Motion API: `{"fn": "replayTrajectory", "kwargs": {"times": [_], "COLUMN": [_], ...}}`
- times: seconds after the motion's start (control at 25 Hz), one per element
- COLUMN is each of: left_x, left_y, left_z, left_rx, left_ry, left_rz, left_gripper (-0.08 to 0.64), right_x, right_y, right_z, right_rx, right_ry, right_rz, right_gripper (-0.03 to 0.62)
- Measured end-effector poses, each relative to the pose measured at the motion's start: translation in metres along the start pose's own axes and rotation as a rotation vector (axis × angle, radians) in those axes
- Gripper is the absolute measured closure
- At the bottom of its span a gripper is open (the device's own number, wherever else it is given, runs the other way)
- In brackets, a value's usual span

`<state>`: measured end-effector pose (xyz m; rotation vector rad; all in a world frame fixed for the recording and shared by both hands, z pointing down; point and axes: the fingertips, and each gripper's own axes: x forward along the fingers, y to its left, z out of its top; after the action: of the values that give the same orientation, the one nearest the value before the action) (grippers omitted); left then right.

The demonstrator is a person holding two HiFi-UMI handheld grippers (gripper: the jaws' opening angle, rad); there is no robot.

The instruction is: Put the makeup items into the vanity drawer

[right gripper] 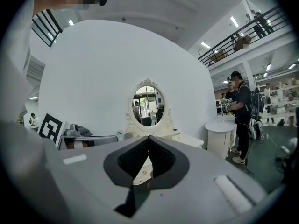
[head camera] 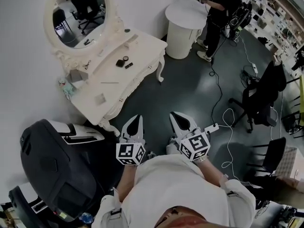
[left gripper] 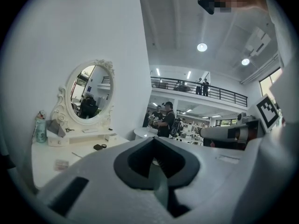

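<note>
The white vanity [head camera: 137, 44] with its oval mirror [head camera: 80, 8] stands against the wall at the upper left. On its top lie a black compact [head camera: 120, 63], a small round item [head camera: 125, 58], a short dark piece [head camera: 128, 65], a thin stick [head camera: 109, 82] and a small square item [head camera: 100, 98]. My left gripper [head camera: 137, 116] and right gripper [head camera: 174, 114] are both shut and empty, side by side over the dark floor, well short of the vanity. The left gripper view shows its jaws [left gripper: 154, 139] closed with the compact [left gripper: 98, 147] far ahead. In the right gripper view the gripper [right gripper: 148, 137] faces the mirror [right gripper: 148, 107].
A large black padded seat [head camera: 52, 170] sits at the lower left beside the vanity. A round white table [head camera: 183, 20] and a person [head camera: 221, 8] stand at the back. An office chair [head camera: 259, 99] and white cables [head camera: 228, 122] occupy the floor on the right.
</note>
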<state>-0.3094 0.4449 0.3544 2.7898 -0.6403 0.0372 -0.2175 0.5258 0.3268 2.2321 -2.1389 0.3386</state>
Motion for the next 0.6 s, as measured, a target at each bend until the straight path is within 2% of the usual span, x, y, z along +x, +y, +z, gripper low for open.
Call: {"fn": "replayTrajectory", "kwargs": {"times": [0.24,0.6], "left_x": [0.027,0.104], "left_y": [0.005,0.022], "left_z": [-0.002,0.014], "left_rx": [0.006,0.023], "left_ry": [0.010,0.013], "left_rz": [0.007,0.075], "left_gripper": [0.555,0.555], "right_x": [0.022,0.082], "right_y": [-0.028,-0.088], "right_z": [-0.001,0.018], "right_rx": [0.013,0.034], "right_ry": [0.007,-0.004], "right_rz": [0.001,0.077], "right_gripper": [0.584,0.584]}}
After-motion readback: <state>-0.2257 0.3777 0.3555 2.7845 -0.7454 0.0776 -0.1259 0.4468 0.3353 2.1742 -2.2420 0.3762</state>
